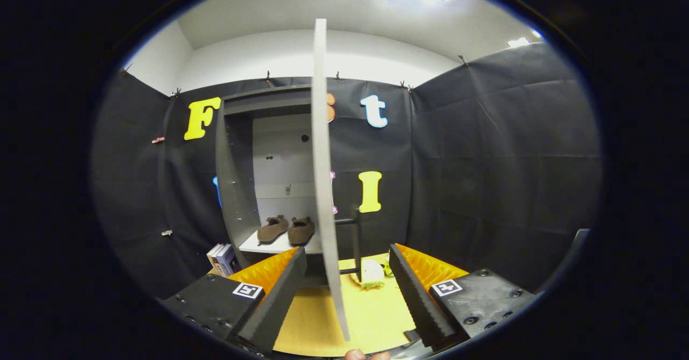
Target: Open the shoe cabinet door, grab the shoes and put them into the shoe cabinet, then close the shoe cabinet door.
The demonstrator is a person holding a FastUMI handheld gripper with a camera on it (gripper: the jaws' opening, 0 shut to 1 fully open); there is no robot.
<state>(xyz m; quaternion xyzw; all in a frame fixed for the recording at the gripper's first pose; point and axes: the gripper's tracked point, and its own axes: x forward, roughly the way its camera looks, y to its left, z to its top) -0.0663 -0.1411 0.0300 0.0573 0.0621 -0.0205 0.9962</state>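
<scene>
Gripper fingers spread wide apart, clamped on nothing. Door of the cabinet stands open, seen edge-on, a thin pale slab running from high above down between the two fingers. The door's lower end passes through the gap nearer the left finger; whether either finger touches it, cannot tell.

Cabinet sits beyond the fingers, left of the door edge, against the black cloth wall. Dark grey sides and top, paler back panel with a few small holes. Interior open to view.

Shoes: a brown pair, side by side on the cabinet's white shelf, low in the compartment, toes toward the camera. The right shoe sits just beside the door edge.

Books stand outside the cabinet, at its lower left, just beyond the left finger.

Table is yellow wood, showing between and below the fingers. A black stand rises right of the door. A small pale object lies at its foot; too small to identify.

A fingertip of a person shows below the door.
</scene>
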